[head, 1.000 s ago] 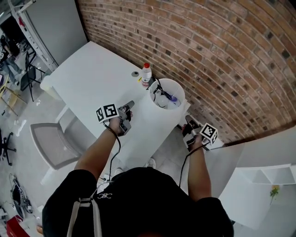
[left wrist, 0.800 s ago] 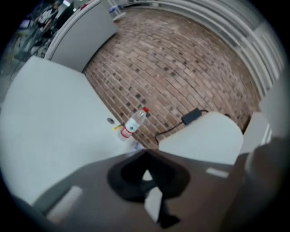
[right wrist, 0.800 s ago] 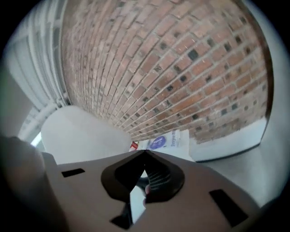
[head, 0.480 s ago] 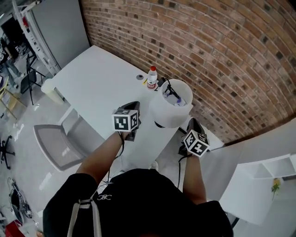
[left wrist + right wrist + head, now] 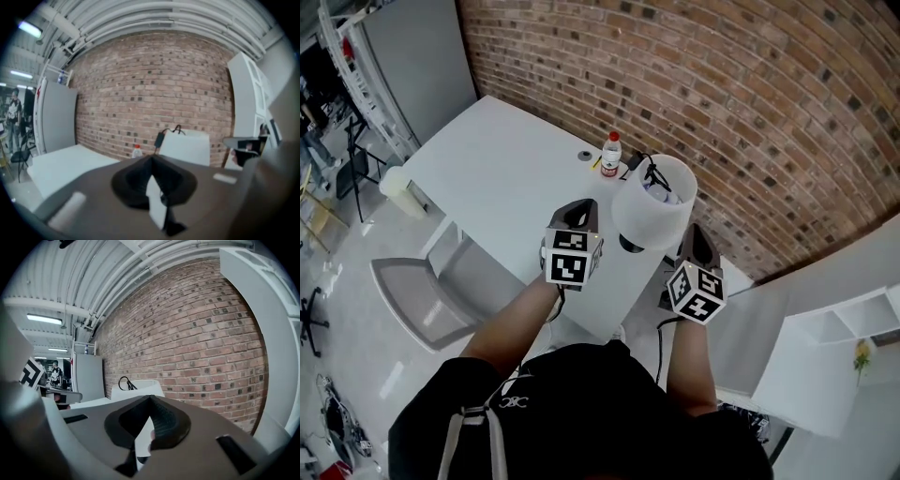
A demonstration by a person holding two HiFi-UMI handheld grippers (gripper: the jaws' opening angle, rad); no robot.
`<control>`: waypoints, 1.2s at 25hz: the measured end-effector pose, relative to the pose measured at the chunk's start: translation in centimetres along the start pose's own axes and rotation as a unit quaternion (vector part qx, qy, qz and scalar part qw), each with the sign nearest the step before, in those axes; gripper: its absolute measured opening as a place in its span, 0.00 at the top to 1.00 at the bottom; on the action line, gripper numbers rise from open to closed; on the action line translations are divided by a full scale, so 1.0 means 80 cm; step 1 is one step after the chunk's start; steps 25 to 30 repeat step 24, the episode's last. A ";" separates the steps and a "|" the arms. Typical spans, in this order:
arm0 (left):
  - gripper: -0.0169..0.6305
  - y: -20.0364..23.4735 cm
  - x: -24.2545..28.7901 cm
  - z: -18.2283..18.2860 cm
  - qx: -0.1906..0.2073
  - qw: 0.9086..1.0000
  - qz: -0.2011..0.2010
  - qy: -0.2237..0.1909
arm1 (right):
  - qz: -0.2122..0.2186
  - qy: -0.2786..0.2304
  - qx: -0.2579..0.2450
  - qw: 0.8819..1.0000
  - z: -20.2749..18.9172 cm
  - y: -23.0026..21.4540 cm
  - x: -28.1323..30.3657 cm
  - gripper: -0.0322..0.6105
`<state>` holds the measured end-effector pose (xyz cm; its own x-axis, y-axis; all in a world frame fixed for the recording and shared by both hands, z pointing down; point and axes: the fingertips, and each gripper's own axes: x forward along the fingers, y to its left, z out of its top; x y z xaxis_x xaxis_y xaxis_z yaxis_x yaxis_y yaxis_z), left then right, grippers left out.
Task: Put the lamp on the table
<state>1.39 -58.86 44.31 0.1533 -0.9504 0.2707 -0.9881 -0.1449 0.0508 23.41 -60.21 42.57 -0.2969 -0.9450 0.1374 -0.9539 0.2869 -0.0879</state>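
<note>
The lamp [image 5: 654, 202] has a white drum shade with a black cable looped over its top. It stands at the right end of the white table [image 5: 497, 178], close to the brick wall. My left gripper [image 5: 581, 211] hovers just left of the shade, shut and empty. Off the table's right end, my right gripper [image 5: 698, 239] is likewise shut on nothing. In the left gripper view the shade [image 5: 185, 147] lies ahead of the closed left gripper [image 5: 152, 161]. In the right gripper view the shade [image 5: 138, 390] shows beyond the closed right gripper [image 5: 151, 401].
A red-capped plastic bottle [image 5: 610, 155] and a small round object [image 5: 584, 156] sit on the table beside the lamp. A grey chair [image 5: 422, 300] stands at the table's near left. White shelving [image 5: 834, 356] is at the right, and the brick wall [image 5: 750, 112] runs behind.
Both grippers have risen and come closer to the lamp, one on each side of the shade. The view shifted, so the shade shows more from the side. The lamp stays beside the bottle.
</note>
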 end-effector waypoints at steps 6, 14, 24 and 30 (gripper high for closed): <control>0.98 -0.025 -0.005 0.011 0.021 0.999 -0.023 -0.008 | -0.015 -0.013 -0.059 0.998 0.008 0.025 -0.014 0.95; 0.98 -0.042 -0.005 0.011 0.028 0.998 -0.050 -0.009 | -0.011 -0.002 -0.050 0.999 0.003 0.033 -0.014 0.95; 0.97 -0.035 0.002 0.002 0.039 0.998 -0.058 0.006 | -0.020 0.004 -0.039 0.999 -0.004 0.041 -0.007 0.95; 0.97 -0.035 0.002 0.002 0.039 0.998 -0.058 0.006 | -0.020 0.004 -0.039 0.999 -0.004 0.041 -0.007 0.95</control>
